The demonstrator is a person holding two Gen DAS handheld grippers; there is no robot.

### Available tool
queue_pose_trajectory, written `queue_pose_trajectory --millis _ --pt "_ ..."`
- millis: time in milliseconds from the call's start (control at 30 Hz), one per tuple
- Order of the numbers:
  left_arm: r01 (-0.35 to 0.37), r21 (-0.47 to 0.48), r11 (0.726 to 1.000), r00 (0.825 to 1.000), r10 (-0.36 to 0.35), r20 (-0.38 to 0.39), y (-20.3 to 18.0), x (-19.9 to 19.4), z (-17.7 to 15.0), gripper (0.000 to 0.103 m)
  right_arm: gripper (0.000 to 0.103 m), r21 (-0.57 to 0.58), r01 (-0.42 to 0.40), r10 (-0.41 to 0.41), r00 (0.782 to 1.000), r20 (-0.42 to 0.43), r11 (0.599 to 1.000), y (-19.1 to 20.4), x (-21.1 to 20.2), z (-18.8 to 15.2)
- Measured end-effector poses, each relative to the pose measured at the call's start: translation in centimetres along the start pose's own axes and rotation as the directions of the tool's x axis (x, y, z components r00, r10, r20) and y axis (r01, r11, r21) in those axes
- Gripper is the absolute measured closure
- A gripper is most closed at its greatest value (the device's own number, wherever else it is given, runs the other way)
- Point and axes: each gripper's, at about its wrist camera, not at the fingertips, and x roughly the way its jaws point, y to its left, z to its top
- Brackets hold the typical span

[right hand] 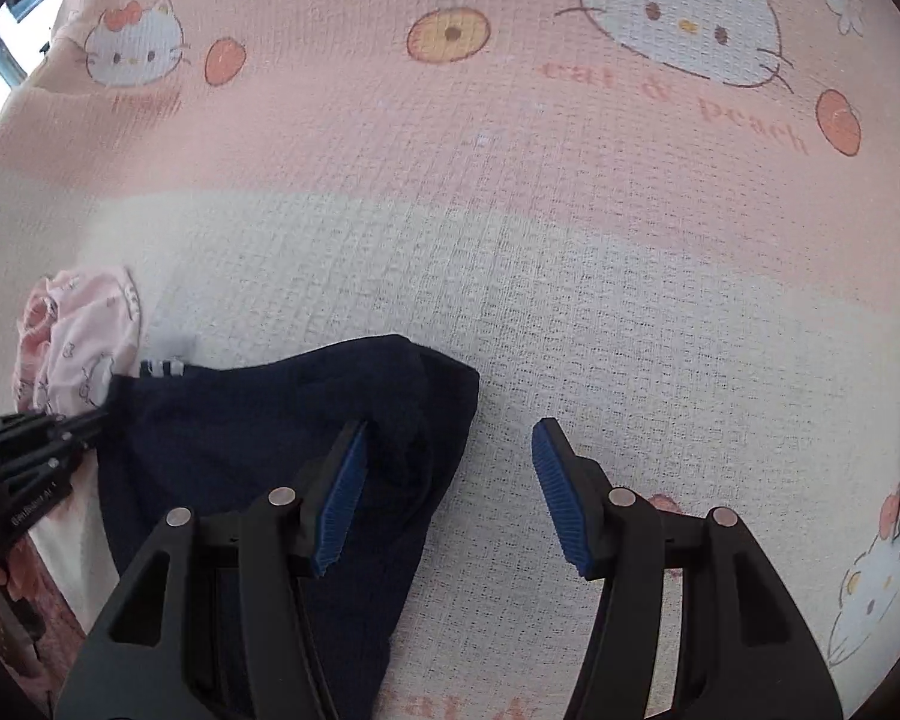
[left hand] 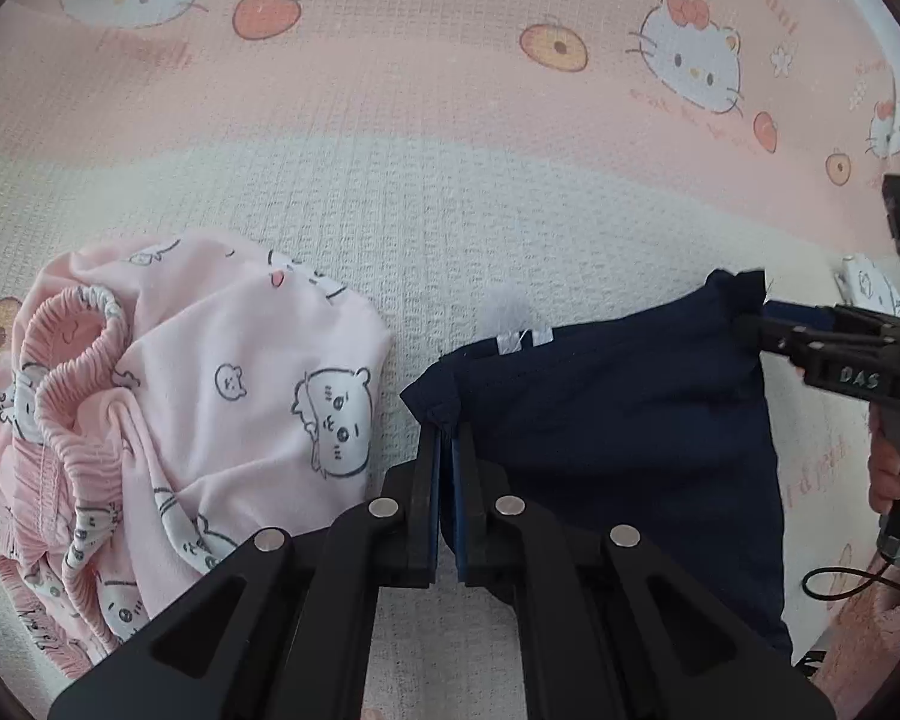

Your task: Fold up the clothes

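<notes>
Left gripper (left hand: 448, 427) is pinching the near-left corner of the dark navy fabric garment (left hand: 618, 420), pads pressed together on the cloth. Right gripper (right hand: 450, 438) is sitting with jaws spread wide, nothing between them; garment's right corner is lying under its left finger (right hand: 342, 492). Crumpled pink cartoon-print clothing (left hand: 180, 408) is lying left of the left fingers, all on the pink-and-white cat-print waffle blanket (left hand: 450, 210).

Both wrist views look steeply down, close over the bedspread (left hand: 450, 210) — the left from the navy cloth's (left hand: 630, 420) left corner, the right from its right edge; both share that cloth and the pink garment (right hand: 84, 336).
</notes>
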Motion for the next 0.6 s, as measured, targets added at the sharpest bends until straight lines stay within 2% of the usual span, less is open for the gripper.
queue_pose_trajectory --millis 200,300,367,467,500,600 --pt "0.090 -0.006 0.996 0.996 -0.090 -0.008 -0.4 1.4 1.2 0.099 0.045 0.057 0.023 -0.023 1.000 0.004 0.998 -2.0 -0.2 -0.3" --pt "0.073 -0.047 0.996 0.997 -0.074 -0.031 -0.4 1.5 0.9 0.095 0.045 0.075 0.004 -0.004 1.000 -0.003 0.997 -2.8 0.1 -0.1" --pt "0.024 -0.038 0.999 1.000 -0.023 0.009 -0.7 0.1 0.7 0.089 0.045 0.081 -0.001 0.000 1.000 0.010 0.997 -2.9 -0.5 0.1" --pt "-0.030 -0.027 0.999 0.998 0.032 0.059 -1.4 -1.7 0.5 0.086 0.043 0.071 -0.032 0.026 0.995 0.091 0.997 -2.5 -2.7 0.1" --pt "-0.010 -0.023 1.000 0.998 0.011 0.057 -1.9 -1.6 0.6 0.086 0.043 0.067 -0.036 0.028 0.993 0.114 0.997 -2.4 -3.2 0.0" --pt "0.050 -0.012 0.999 0.997 -0.049 0.052 -3.6 -1.3 1.0 0.087 0.043 0.126 0.024 -0.041 0.991 0.130 0.992 -3.5 -3.4 0.4"
